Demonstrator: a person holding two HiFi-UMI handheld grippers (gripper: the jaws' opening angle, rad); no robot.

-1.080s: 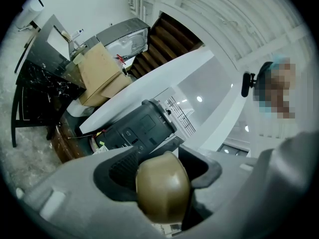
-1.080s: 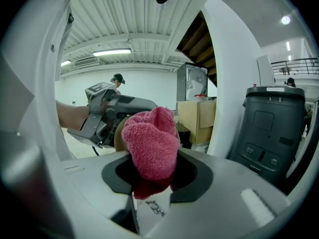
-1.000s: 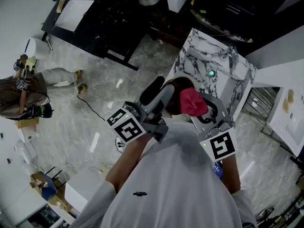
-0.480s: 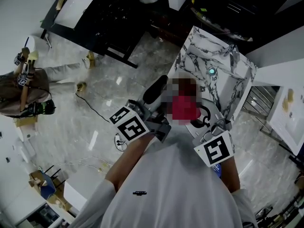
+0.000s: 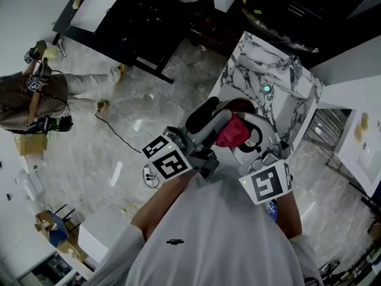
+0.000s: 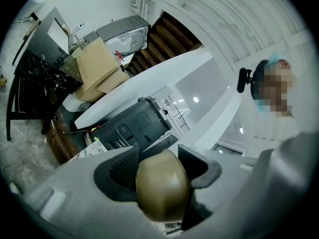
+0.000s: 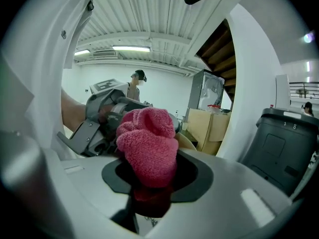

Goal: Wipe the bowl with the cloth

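Grey marble floor (image 5: 172, 88): black cable (image 5: 119, 134) trails across middle, person (image 5: 24, 100) at left edge. Black table (image 5: 140, 25), upper left: white sheet (image 5: 94, 11) on top.

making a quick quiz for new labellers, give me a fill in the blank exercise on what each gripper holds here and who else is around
1. The left gripper has its jaws shut on a brown ____.
2. The right gripper has its jaws shut on a pink ____.
3. In the head view, ____ other person is in sight at the far left.
Missing words: bowl; cloth; one.
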